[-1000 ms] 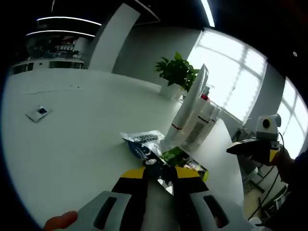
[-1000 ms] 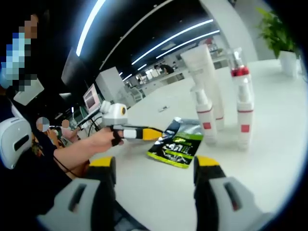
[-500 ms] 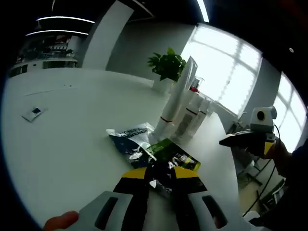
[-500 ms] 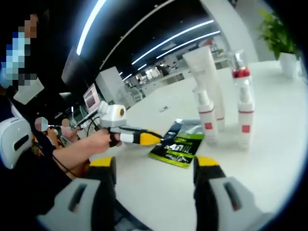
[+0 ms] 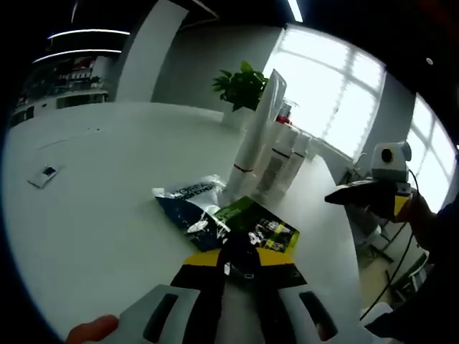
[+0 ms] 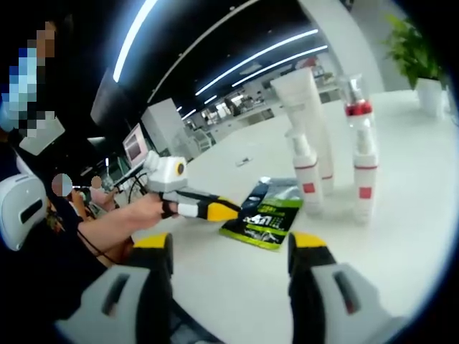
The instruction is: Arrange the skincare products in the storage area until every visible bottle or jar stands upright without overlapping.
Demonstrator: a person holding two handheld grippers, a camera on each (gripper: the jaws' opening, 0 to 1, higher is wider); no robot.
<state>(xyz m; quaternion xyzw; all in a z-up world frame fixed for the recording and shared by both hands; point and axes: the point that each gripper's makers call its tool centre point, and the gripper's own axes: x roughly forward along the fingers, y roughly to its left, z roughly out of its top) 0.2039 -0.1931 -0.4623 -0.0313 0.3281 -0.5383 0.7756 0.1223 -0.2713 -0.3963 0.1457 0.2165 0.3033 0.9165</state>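
A green sachet (image 5: 257,223) lies flat on the white table (image 5: 107,215), partly over a dark blue sachet (image 5: 185,206). My left gripper (image 5: 242,259) is shut on the green sachet's near corner; from the right gripper view its yellow tip (image 6: 229,210) meets the green sachet (image 6: 269,218). Behind them stand a tall white tube (image 5: 254,132) and two red-banded bottles (image 5: 285,152), all upright. In the right gripper view these are the tube (image 6: 307,107), a pump bottle (image 6: 304,175) and a spray bottle (image 6: 362,161). My right gripper (image 6: 231,247) hangs open and apart from them, holding nothing.
A potted plant (image 5: 240,86) stands behind the bottles near the table's far edge. A small card (image 5: 41,175) lies far left on the table. The right gripper (image 5: 362,195) hovers off the table's right side. A person's arm (image 6: 107,226) reaches in from the left.
The left gripper has sunk a little toward the table while staying on the green sachet's corner, and its view has drawn closer to the sachets. The right gripper has stayed put.
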